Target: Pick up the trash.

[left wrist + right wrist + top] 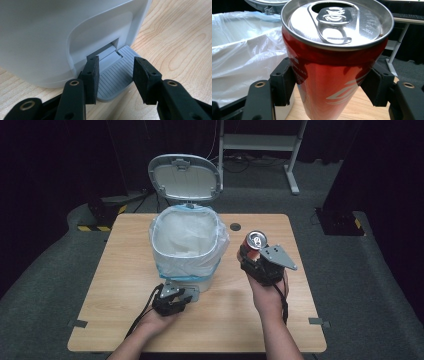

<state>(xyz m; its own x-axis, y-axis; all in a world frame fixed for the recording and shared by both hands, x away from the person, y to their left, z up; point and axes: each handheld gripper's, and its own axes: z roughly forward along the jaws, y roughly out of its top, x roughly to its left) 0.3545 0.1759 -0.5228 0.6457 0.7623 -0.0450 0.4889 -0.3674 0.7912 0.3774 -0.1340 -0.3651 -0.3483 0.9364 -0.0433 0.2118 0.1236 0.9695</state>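
Two jobs done: your left gripper [113,80], jaws apart, presses the pedal [115,75]; the bin [187,247] lid [185,177] stands open. Your right gripper [329,85] clamps the red can [332,75] at the bin's three o'clock; dropping remains.

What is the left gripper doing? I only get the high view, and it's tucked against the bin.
Observer: The left gripper presses on the bin's grey pedal, jaws apart.
Operator: Is the can opened?
Observer: Yes, the right gripper view shows the can with its tab lifted over an open hole.
Operator: Is it gripped firmly?
Observer: The right gripper has both pads against the can's red sides.
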